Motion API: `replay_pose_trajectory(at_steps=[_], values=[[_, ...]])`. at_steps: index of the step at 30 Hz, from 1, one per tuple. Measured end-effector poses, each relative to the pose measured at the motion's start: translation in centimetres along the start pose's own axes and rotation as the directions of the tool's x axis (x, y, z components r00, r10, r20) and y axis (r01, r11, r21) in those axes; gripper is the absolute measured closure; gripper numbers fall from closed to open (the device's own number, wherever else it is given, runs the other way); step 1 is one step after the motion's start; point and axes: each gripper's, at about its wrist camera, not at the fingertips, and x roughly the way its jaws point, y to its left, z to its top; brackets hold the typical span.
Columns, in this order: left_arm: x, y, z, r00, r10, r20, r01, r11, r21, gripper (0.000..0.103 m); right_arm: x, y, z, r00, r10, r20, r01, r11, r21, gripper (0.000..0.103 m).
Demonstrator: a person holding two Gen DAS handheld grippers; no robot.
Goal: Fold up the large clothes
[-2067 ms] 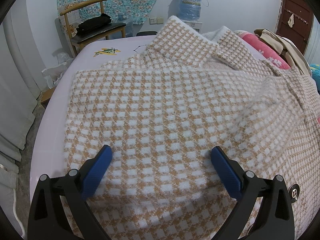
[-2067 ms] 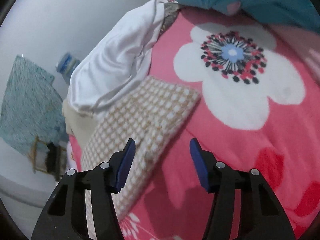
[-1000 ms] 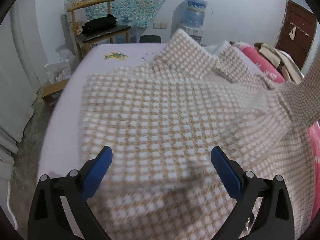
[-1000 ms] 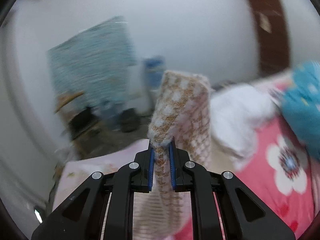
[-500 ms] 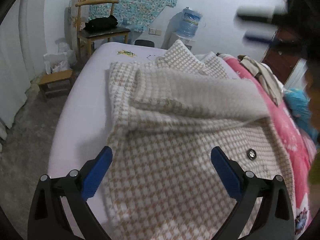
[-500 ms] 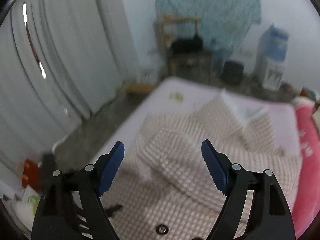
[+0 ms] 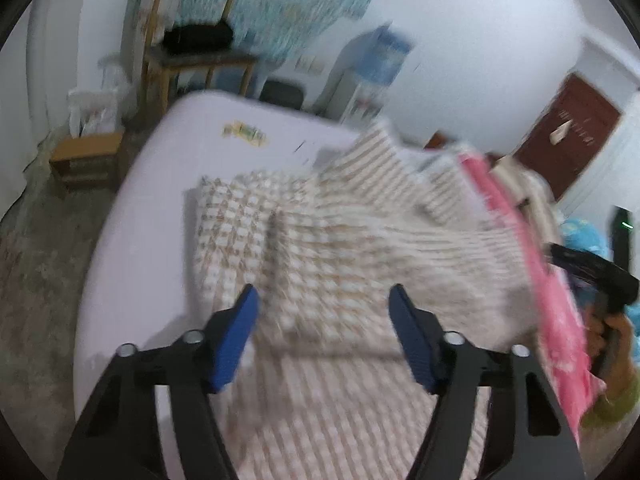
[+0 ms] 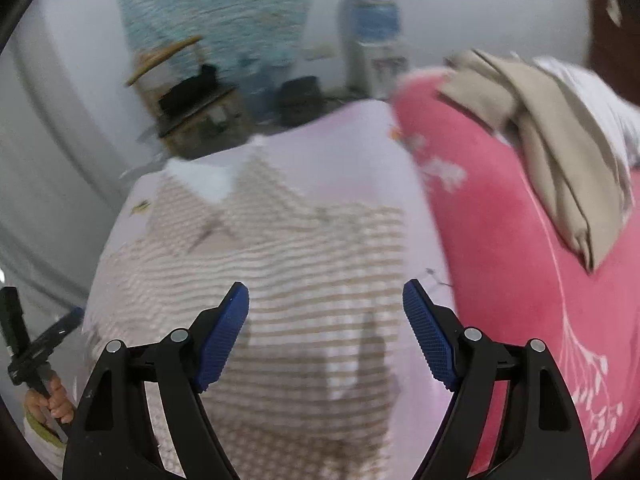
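Observation:
A large tan-and-white checked garment lies spread on the pale lilac bed, with a sleeve folded across its middle. It also shows in the right wrist view. My left gripper is open and empty, hovering above the garment's near part. My right gripper is open and empty above the garment's right side, next to a pink blanket. Both views are motion-blurred.
A pink flowered blanket lies along the bed's right side with beige clothes piled on it. A wooden chair, a small stool and a water dispenser stand beyond the bed. A brown door is at the right.
My right gripper lifted the sleeve, carried it across the garment and let go; it is now open. My left gripper has pulled back and narrowed its opening somewhat.

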Motion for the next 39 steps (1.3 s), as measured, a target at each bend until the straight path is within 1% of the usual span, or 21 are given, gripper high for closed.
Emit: replay_pose_trajectory(at_steps=[2, 5, 7, 8, 11, 14, 16, 18, 20, 23, 26, 28, 29, 30, 31, 32, 34, 35, 37, 38, 39], values=[[2.9, 0.0, 1.4, 0.997, 0.044, -0.064, -0.043, 0.999, 0.015, 0.051, 1.0, -1.1, 0.1, 1.000, 0.003, -0.012, -0.003, 1.000, 0.025, 0.027], [5.2, 0.1, 2.3, 0.991, 0.087, -0.104, -0.084, 0.996, 0.036, 0.061, 1.6, -1.5, -0.3, 0.999, 0.008, -0.031, -0.007, 0.999, 0.038, 0.027], [5.7, 0.0, 2.6, 0.990, 0.109, -0.095, -0.103, 0.993, 0.058, 0.072, 2.7, -2.1, -0.4, 0.999, 0.010, -0.042, -0.008, 0.999, 0.042, 0.027], [5.6, -0.2, 2.7, 0.990, 0.112, -0.090, -0.105, 0.991, 0.079, 0.087, 3.1, -2.0, -0.2, 0.999, 0.012, -0.045, -0.010, 0.999, 0.044, 0.027], [4.1, -0.8, 3.0, 0.992, 0.115, -0.055, -0.109, 0.989, 0.103, 0.095, 3.4, -1.9, -0.1, 0.999, 0.015, -0.047, -0.013, 0.999, 0.045, 0.028], [0.4, -1.3, 3.1, 0.994, 0.097, 0.047, -0.102, 0.990, 0.099, 0.096, 3.4, -1.6, 0.0, 0.999, 0.010, -0.038, -0.009, 1.000, 0.029, 0.028], [-0.3, -0.9, 2.8, 0.988, 0.132, 0.075, -0.139, 0.986, 0.094, 0.096, 3.4, -1.4, -0.2, 0.999, 0.002, -0.032, -0.001, 1.000, 0.009, 0.028], [0.9, 0.2, 2.1, 0.980, 0.194, 0.041, -0.197, 0.976, 0.097, 0.095, 3.9, -0.9, -0.2, 0.999, -0.011, -0.039, 0.011, 1.000, -0.008, 0.030], [2.1, 1.3, 1.5, 0.981, 0.193, 0.001, -0.193, 0.978, 0.082, 0.095, 4.7, -0.6, -0.3, 0.999, -0.009, -0.049, 0.008, 1.000, -0.012, 0.035], [2.5, 1.6, 1.0, 0.983, 0.185, 0.014, -0.186, 0.979, 0.080, 0.094, 4.8, -0.1, -0.4, 0.999, -0.020, -0.040, 0.019, 0.999, -0.027, 0.036], [1.6, 1.5, 1.2, 0.982, 0.186, 0.032, -0.188, 0.979, 0.079, 0.091, 4.0, 0.5, -0.3, 0.999, -0.042, -0.008, 0.041, 0.998, -0.057, 0.044], [0.2, 1.2, 1.2, 0.977, 0.197, 0.086, -0.203, 0.976, 0.077, 0.089, 3.1, 0.9, -0.3, 0.999, -0.043, 0.025, 0.045, 0.996, -0.083, 0.052], [-0.6, 1.1, 1.1, 0.974, 0.195, 0.116, -0.205, 0.976, 0.079, 0.088, 2.7, 1.2, -0.2, 0.998, -0.039, 0.041, 0.043, 0.994, -0.100, 0.059], [-1.6, 0.8, 1.1, 0.974, 0.168, 0.152, -0.182, 0.979, 0.086, 0.087, 2.4, 1.7, -0.2, 0.998, -0.034, 0.054, 0.041, 0.991, -0.126, 0.065], [-2.0, 0.4, 1.0, 0.977, 0.140, 0.161, -0.157, 0.983, 0.096, 0.087, 2.5, 2.1, -0.1, 0.998, -0.033, 0.056, 0.040, 0.988, -0.146, 0.066], [-2.1, 0.1, 0.9, 0.979, 0.125, 0.159, -0.143, 0.984, 0.105, 0.087, 2.9, 2.6, 0.1, 0.998, -0.037, 0.050, 0.045, 0.985, -0.167, 0.070], [-0.8, -0.9, 0.7, 0.988, 0.110, 0.106, -0.124, 0.983, 0.139, 0.086, 4.1, 3.1, 0.3, 0.999, -0.045, 0.028, 0.049, 0.983, -0.175, 0.072], [0.4, -1.2, 0.5, 0.990, 0.126, 0.059, -0.133, 0.980, 0.149, 0.086, 5.2, 3.2, 0.5, 0.998, -0.060, 0.007, 0.060, 0.982, -0.179, 0.074], [2.9, -0.8, 0.2, 0.983, 0.182, -0.009, -0.179, 0.974, 0.139, 0.086, 8.0, 2.8, 0.6, 0.989, -0.144, -0.021, 0.137, 0.971, -0.196, 0.077], [3.5, -0.4, 0.1, 0.984, 0.176, -0.018, -0.172, 0.977, 0.126, 0.086, 8.7, 2.5, 0.6, 0.989, -0.145, -0.034, 0.136, 0.973, -0.188, 0.077], [3.5, -0.1, 0.0, 0.988, 0.153, 0.008, -0.152, 0.982, 0.110, 0.086, 9.4, 1.9, 0.7, 0.989, -0.142, -0.039, 0.134, 0.977, -0.165, 0.077]])
